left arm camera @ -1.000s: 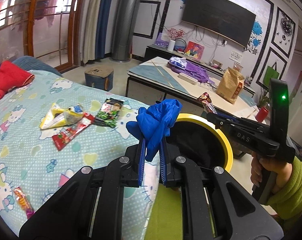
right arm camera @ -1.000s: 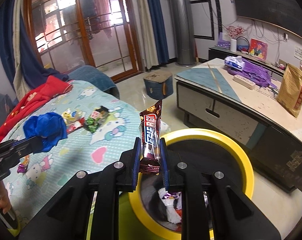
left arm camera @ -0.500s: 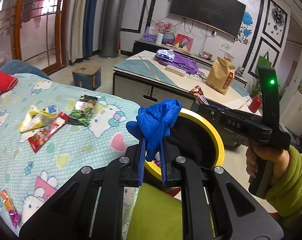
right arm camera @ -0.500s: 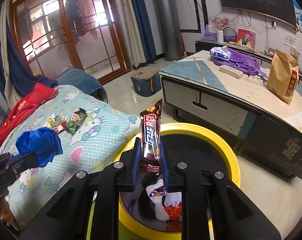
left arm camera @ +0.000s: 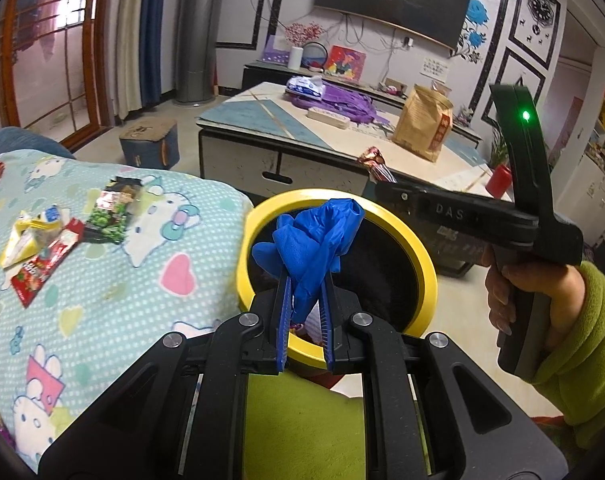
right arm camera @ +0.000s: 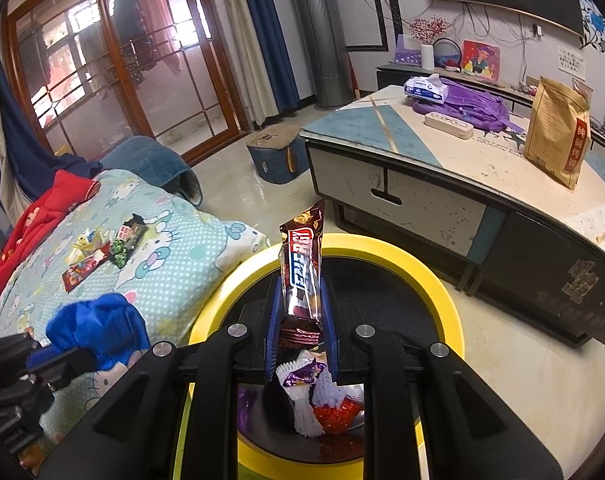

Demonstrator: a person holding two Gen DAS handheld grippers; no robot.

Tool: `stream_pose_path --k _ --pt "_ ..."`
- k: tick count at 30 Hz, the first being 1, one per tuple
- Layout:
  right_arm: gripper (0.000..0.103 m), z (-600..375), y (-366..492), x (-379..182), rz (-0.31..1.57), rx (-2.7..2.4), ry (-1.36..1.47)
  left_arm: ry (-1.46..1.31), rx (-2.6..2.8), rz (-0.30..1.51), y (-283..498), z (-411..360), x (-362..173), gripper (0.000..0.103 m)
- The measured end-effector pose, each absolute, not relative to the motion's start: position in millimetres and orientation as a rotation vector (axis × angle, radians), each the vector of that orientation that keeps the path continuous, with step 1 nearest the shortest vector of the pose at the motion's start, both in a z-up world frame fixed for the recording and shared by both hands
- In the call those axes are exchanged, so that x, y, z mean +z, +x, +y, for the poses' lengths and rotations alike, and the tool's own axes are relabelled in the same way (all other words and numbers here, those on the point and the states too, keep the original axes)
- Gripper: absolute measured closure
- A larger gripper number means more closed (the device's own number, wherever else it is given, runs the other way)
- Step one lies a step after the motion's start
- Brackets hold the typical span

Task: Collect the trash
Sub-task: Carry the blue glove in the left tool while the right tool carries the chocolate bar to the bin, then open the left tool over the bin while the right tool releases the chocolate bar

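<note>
- Since both pieces of trash are about as light as it gets, weight isn't the issue here, it's floppiness. The left gripper [left arm camera: 304, 312] is clamped tight on a blue glove [left arm camera: 314, 236], crumpled and bunched up just above the pads, sitting at the center of the left wrist view over the yellow-rimmed bin [left arm camera: 418, 240].
- That glove looks soft and rubbery, so I'd guess it clings to the pads a bit on release instead of dropping clean. A pinch on the bunched middle, like now, seems right.
- The right gripper [right arm camera: 300, 328] is squeezing a brown snack wrapper [right arm camera: 300, 272] by its lower end, the rest standing up at the middle of the right wrist view, right above the bin's opening.
- Wrapper is thin, crinkly foil, slick, probably empty. It should fall easily, though a draft could send it past the rim.
- The bin already holds some wrappers at the lower center of that view.
- More wrappers [left arm camera: 42, 248] lie on the bed blanket [left arm camera: 114, 300], left side of the left view. They're flat, so I'd grab an edge or a raised crease.
</note>
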State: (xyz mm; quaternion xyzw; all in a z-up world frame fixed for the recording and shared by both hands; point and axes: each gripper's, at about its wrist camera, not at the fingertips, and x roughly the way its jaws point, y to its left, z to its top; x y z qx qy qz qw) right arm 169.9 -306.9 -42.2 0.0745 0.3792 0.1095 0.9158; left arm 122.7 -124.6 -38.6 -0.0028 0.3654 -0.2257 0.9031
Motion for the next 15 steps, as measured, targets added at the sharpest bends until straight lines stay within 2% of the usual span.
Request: stream_pose_path --k 15 --pt "0.080 -327 180 -55 0.831 0.191 0.197 0.055 -0.522 0.831 140 -159 -75 0.095"
